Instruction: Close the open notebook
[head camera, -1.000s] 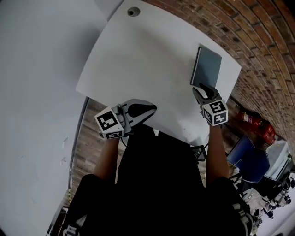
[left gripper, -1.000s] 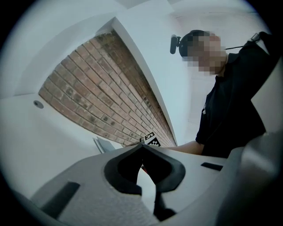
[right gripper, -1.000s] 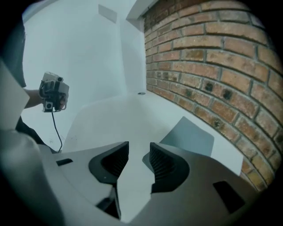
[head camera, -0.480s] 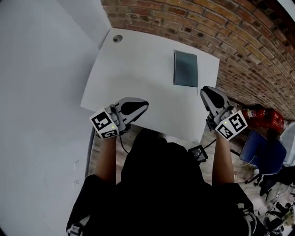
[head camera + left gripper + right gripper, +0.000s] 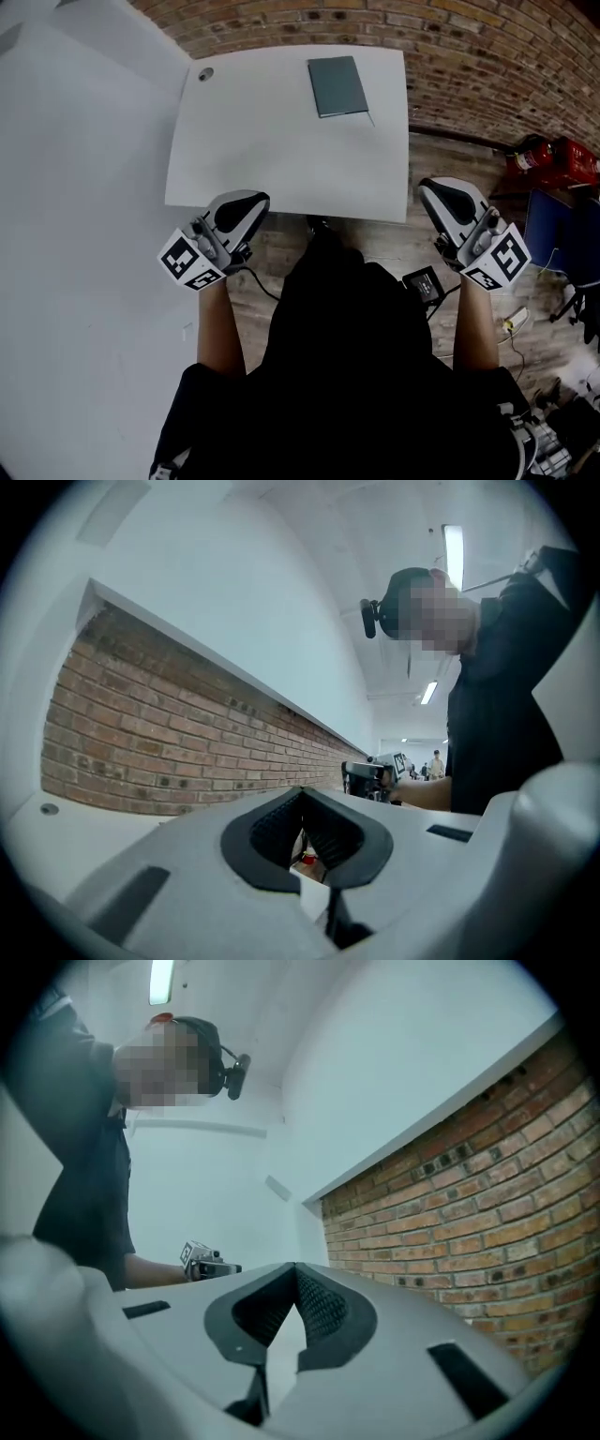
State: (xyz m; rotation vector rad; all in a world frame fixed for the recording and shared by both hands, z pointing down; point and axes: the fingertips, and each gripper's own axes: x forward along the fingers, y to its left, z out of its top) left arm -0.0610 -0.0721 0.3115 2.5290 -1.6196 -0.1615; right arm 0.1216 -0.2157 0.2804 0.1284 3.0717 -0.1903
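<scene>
Holding both grippers level at the table's near edge, well apart from the notebook, which lies flat and shut at the far side by the brick wall. Left gripper: jaws together, empty. Right gripper: jaws just closed, nothing between them. My judgement is that the closing is done, so I keep both tools clear of it.

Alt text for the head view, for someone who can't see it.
A closed grey-green notebook lies near the far right corner of a white table by a brick wall. A person in black holds the left gripper and right gripper by the table's near edge, both shut and empty; the right one's jaws have just closed.
</scene>
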